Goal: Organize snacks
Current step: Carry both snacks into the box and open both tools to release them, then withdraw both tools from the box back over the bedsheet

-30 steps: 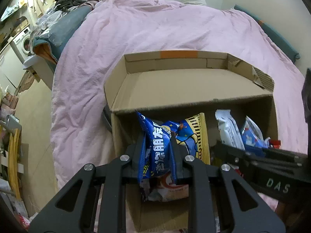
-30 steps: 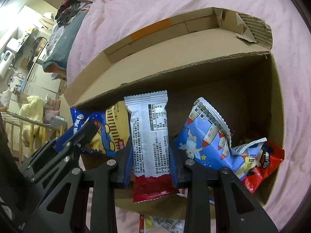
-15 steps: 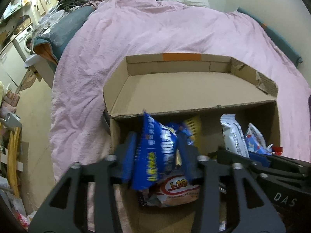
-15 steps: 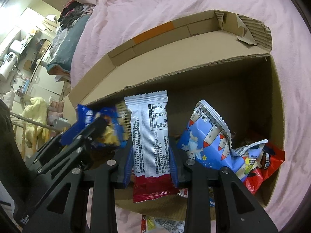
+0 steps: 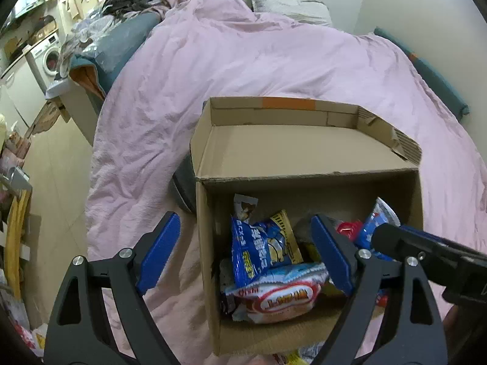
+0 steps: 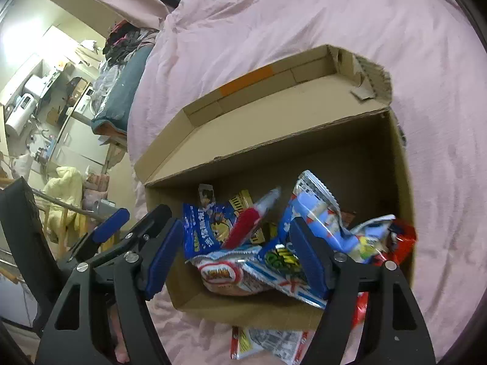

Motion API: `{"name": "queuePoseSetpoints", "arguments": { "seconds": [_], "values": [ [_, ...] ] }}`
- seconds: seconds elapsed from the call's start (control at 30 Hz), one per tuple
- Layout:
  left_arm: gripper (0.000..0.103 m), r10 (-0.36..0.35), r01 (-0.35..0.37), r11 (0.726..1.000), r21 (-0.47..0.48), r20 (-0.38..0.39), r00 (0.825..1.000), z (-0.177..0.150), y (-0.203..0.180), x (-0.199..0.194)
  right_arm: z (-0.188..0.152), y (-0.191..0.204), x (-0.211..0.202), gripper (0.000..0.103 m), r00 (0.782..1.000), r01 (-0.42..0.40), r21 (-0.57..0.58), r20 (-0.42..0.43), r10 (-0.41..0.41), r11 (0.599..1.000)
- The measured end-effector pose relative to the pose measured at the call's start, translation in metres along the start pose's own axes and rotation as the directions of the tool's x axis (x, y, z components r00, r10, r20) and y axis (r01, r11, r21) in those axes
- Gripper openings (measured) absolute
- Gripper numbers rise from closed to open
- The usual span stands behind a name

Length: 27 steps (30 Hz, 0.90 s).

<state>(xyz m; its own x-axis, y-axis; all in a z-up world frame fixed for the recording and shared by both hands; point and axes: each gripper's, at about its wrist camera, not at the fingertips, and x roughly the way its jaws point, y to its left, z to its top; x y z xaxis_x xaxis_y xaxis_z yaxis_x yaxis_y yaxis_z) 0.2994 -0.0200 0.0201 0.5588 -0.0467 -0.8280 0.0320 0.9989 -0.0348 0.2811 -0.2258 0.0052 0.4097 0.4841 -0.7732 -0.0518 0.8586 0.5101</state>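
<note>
An open cardboard box [image 5: 304, 155] [image 6: 304, 133] sits on a pink duvet and holds several snack packs. My left gripper [image 5: 246, 249] is open and empty above the box's near left corner. The blue snack bag [image 5: 255, 246] [image 6: 207, 228] lies inside the box, leaning on a white and red pack [image 5: 283, 298] [image 6: 225, 273]. My right gripper [image 6: 234, 258] is open and empty over the box's front. The white and red bar [image 6: 252, 219] is blurred, tilted inside the box. A light blue bag [image 6: 322, 213] lies at the right.
The pink duvet [image 5: 243, 60] covers the bed around the box. A loose snack pack [image 6: 268, 343] lies on the duvet in front of the box. Bare floor [image 5: 51, 188] and cluttered furniture lie left of the bed. The right gripper's body [image 5: 432, 252] crosses the left wrist view.
Both grippers opened and pulled back. The blue bag left my left gripper and lies in the box. The white and red bar left my right gripper and is falling into the box.
</note>
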Motion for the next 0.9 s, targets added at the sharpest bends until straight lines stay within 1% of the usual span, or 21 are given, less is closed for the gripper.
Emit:
{"name": "queuePoseSetpoints", "arguments": {
  "seconds": [0.17, 0.23, 0.27, 0.3, 0.37, 0.4, 0.43, 0.5, 0.6, 0.73, 0.8, 0.9],
  "values": [
    [0.085, -0.021, 0.021, 1.0, -0.002, 0.011, 1.0, -0.01, 0.002, -0.019, -0.013, 0.001, -0.018, 0.079, 1.0, 0.013, -0.001, 0.013, -0.013, 1.0],
    [0.085, -0.035, 0.036, 0.999, -0.009, 0.012, 0.999, -0.016, 0.004, -0.027, -0.021, 0.003, -0.025, 0.083, 0.999, 0.03, -0.02, 0.016, -0.029, 0.999],
    [0.085, -0.042, 0.042, 0.999, -0.01, 0.013, 0.999, -0.019, 0.006, -0.031, -0.025, 0.003, -0.029, 0.088, 0.999, 0.035, -0.027, 0.019, -0.035, 0.999],
    [0.086, -0.056, 0.056, 0.998, -0.008, 0.018, 0.998, -0.024, 0.007, -0.037, -0.032, 0.003, -0.034, 0.089, 0.999, 0.044, -0.035, 0.024, -0.043, 0.998],
    [0.09, -0.07, 0.07, 0.998, -0.003, 0.023, 0.997, -0.031, 0.009, -0.046, -0.043, 0.001, -0.042, 0.09, 0.999, 0.047, -0.036, 0.026, -0.047, 0.998],
    [0.095, -0.079, 0.079, 0.997, 0.001, 0.031, 0.996, -0.037, 0.011, -0.052, -0.049, -0.001, -0.046, 0.09, 0.999, 0.045, -0.033, 0.026, -0.044, 0.998],
    [0.098, -0.087, 0.087, 0.996, 0.003, 0.039, 0.995, -0.043, 0.013, -0.058, -0.057, -0.002, -0.05, 0.09, 0.999, 0.043, -0.029, 0.024, -0.042, 0.999],
    [0.099, -0.094, 0.094, 0.996, 0.001, 0.042, 0.995, -0.053, 0.017, -0.065, -0.068, -0.005, -0.055, 0.09, 0.999, 0.043, -0.026, 0.025, -0.043, 0.999],
    [0.099, -0.12, 0.12, 0.993, -0.02, 0.013, 0.993, -0.068, 0.022, -0.072, -0.083, -0.009, -0.063, 0.09, 0.999, 0.046, -0.022, 0.025, -0.045, 0.999],
    [0.099, -0.114, 0.114, 0.993, -0.02, 0.007, 0.994, -0.086, 0.023, -0.083, -0.1, -0.018, -0.071, 0.09, 0.998, 0.054, -0.03, 0.021, -0.054, 0.998],
    [0.099, -0.123, 0.123, 0.992, -0.027, -0.009, 0.992, -0.096, 0.023, -0.086, -0.107, -0.019, -0.074, 0.09, 0.998, 0.053, -0.032, 0.023, -0.053, 0.998],
    [0.099, -0.138, 0.139, 0.99, 0.01, -0.057, 0.989, -0.115, 0.018, -0.087, -0.121, -0.026, -0.073, 0.09, 0.999, 0.041, -0.038, 0.008, -0.04, 0.998]
  ]
}}
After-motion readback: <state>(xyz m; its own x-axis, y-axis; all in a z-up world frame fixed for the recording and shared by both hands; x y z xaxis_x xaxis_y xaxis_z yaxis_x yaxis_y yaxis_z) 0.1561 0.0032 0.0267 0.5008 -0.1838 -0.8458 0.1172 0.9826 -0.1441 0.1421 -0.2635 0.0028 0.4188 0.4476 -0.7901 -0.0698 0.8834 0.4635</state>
